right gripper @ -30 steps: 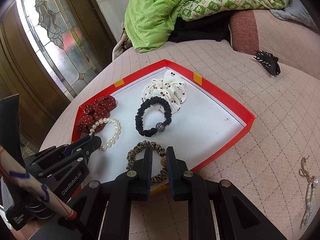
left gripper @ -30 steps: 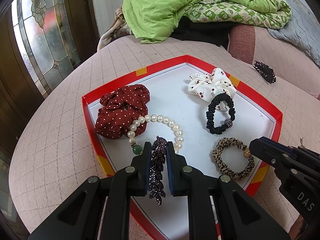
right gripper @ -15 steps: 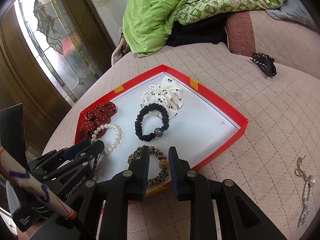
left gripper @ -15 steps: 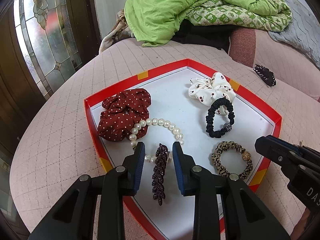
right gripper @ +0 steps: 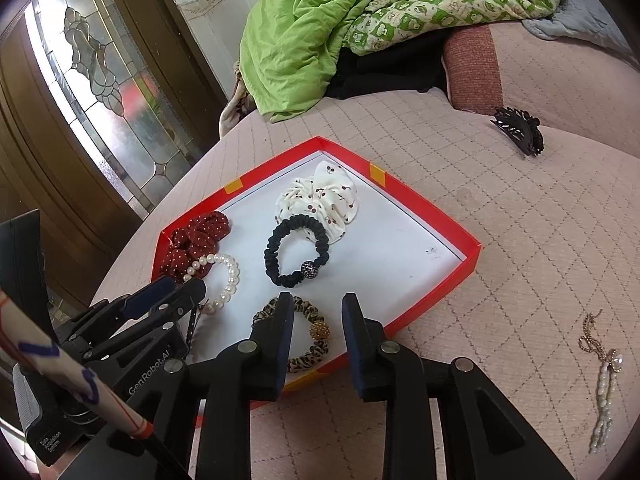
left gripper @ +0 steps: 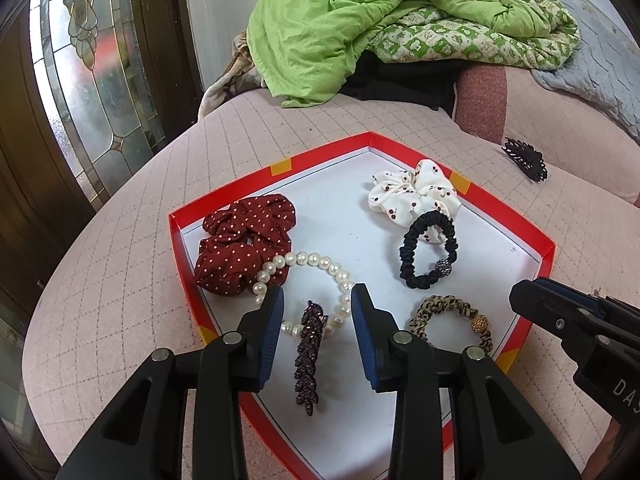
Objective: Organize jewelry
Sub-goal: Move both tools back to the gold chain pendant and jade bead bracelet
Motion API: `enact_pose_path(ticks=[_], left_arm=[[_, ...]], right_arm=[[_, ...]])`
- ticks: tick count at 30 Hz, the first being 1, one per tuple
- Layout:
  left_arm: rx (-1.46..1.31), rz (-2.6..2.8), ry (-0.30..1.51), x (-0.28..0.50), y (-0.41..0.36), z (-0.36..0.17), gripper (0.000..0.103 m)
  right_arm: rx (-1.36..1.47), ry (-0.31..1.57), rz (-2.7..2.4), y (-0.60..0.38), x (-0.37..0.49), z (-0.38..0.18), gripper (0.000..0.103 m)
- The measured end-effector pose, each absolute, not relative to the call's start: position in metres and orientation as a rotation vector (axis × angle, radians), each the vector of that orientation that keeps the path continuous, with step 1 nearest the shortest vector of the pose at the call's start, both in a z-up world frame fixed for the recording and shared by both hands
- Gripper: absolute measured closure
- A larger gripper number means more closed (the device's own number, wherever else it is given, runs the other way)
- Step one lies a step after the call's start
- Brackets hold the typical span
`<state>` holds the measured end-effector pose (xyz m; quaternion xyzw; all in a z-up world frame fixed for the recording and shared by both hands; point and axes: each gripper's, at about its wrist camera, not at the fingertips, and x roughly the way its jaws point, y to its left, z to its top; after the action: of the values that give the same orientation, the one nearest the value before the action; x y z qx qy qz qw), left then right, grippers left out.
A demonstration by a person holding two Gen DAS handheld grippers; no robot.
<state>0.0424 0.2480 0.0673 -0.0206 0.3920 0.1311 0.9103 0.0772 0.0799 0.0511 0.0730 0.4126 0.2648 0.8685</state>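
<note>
Left tongs (left gripper: 318, 300): sitting low in the centre of the left wrist view, the jaws having just been opening; they are standing apart and pressing on nothing.
Leaf hair clip (left gripper: 307, 356): lying flat on the white floor of the tray, in the gap between the left tongs' jaws and touching neither pad; its upper tip is resting across the pearl bracelet.
Right tongs (right gripper: 316, 320): sitting low in the centre of the right wrist view, the jaws also having just been opening, a narrow gap showing between them with nothing gripped.
Leopard hair tie (right gripper: 308, 336): lying in the tray's near corner, its gold bead showing in the gap between the right tongs' jaws, free of both pads.
Tray (left gripper: 224, 196): red-rimmed with a white floor, sitting on the pink quilted surface (left gripper: 120, 280).
Pearl bracelet (left gripper: 312, 260): lying in the tray, its left part leaning on the dark red dotted scrunchie (left gripper: 244, 244).
Black hair tie (left gripper: 428, 252): lying right of centre, its upper edge overlapping the white cherry-print scrunchie (left gripper: 412, 192).
Black claw clip (right gripper: 518, 128): sitting outside the tray, upper right of the right wrist view.
Pearl drop earring (right gripper: 602, 376): lying on the surface at the lower right of the right wrist view, well apart from the tray.
Green quilt (left gripper: 360, 20): lying heaped along the top of the frame.
</note>
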Motion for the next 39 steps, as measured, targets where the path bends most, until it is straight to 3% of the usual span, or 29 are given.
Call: enact_pose_path(ticks=[21,39], left_arm=[[0.014,0.225,0.764,0.051,0.202,0.08,0.069],[0.082,0.124,0.743,0.066,0.119,0.084,0.069]], right_arm=[[0.221,0.85,0.489,0.023,0.079,0.067,0.075],[0.264,0.846,0.37,-0.063,0.077,0.071,0.074]])
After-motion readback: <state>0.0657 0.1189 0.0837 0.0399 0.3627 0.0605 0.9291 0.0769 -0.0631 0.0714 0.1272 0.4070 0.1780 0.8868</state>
